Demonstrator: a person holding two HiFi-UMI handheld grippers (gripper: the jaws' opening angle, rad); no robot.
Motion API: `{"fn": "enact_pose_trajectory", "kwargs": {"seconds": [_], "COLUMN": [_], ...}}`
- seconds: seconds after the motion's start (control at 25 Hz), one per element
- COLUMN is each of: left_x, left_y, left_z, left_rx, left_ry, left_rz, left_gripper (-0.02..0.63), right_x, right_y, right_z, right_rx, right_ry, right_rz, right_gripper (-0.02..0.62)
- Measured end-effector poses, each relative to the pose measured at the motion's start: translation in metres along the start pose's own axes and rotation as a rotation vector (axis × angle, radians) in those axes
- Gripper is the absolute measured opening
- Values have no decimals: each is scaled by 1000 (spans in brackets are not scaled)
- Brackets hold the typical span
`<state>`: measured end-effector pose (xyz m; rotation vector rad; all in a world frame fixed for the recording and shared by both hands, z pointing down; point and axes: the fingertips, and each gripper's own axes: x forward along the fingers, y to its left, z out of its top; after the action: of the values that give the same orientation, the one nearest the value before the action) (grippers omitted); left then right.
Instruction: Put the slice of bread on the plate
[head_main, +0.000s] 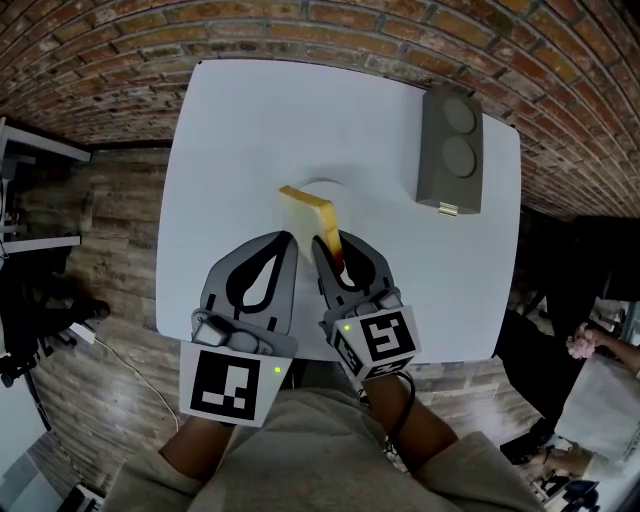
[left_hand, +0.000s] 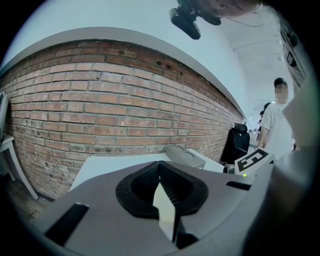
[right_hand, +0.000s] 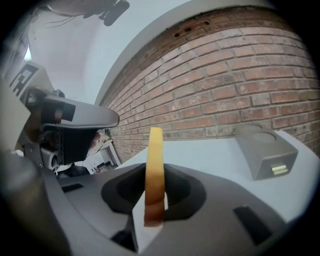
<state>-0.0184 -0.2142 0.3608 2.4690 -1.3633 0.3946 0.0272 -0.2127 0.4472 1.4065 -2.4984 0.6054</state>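
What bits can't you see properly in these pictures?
- Plate, head view: it is white on the white table, and the bread slice covers much of it. Only a faint rim shows.
- Bread slice's flat sides, right gripper view: it is seen edge-on.
- Small yellowish tab on the grey box, head view: too small to identify.

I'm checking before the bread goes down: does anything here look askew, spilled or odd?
Only the slice of bread stands out. The right gripper grips it upright, on edge, by the white plate, not lying flat. Nothing looks spilled or damaged.
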Motion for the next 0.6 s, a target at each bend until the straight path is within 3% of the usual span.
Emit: {"fn": "enact_pose_trajectory", "kwargs": {"seconds": [0.6], "left_x": [0], "left_y": [5], "left_z": [-4], "left_rx": [-6], "left_ry": [9], "left_rz": [3], "left_gripper": [9], "right_x": [21], "right_y": [-19], "right_z": [-24], "right_rx": [185], "right_ry": [57], "right_rz": [9], "right_gripper": [95]}}
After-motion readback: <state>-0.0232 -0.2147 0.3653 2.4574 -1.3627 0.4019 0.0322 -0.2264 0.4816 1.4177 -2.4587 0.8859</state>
